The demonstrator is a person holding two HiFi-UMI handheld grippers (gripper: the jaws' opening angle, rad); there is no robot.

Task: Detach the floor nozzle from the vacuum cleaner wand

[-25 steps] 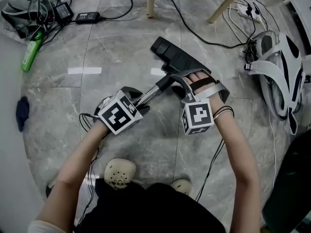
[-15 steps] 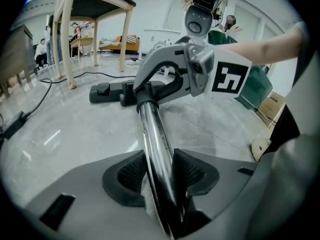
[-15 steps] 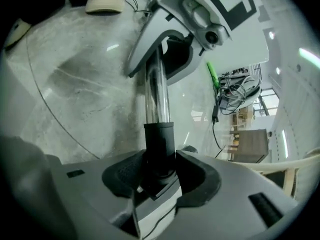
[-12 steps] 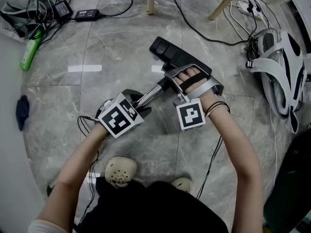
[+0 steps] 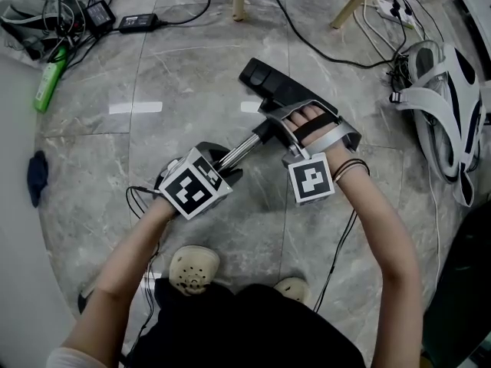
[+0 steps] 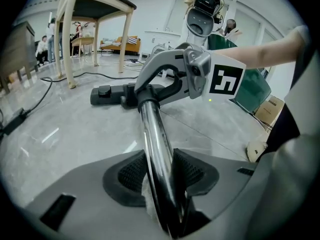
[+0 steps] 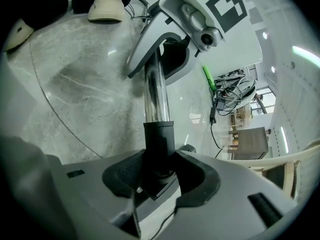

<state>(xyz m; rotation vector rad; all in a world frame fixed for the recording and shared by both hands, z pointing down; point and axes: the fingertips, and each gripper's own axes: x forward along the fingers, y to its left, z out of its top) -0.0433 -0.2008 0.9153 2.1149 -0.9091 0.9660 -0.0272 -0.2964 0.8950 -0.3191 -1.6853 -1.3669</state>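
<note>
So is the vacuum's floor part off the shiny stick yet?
Not yet. Done: both grippers are in place on the vacuum. In hand: the left gripper has just been closing its jaws on the chrome wand, and the right gripper clamps the black collar at the nozzle end. Left: the floor nozzle is joined to the wand and needs pulling off.

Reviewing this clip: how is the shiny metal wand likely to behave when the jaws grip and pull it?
The wand looks like a stiff, polished metal tube: it probably won't flex, but may slip in the left gripper, whose jaws have just been closing around it. With the flat nozzle attached, it likely won't roll.
</note>
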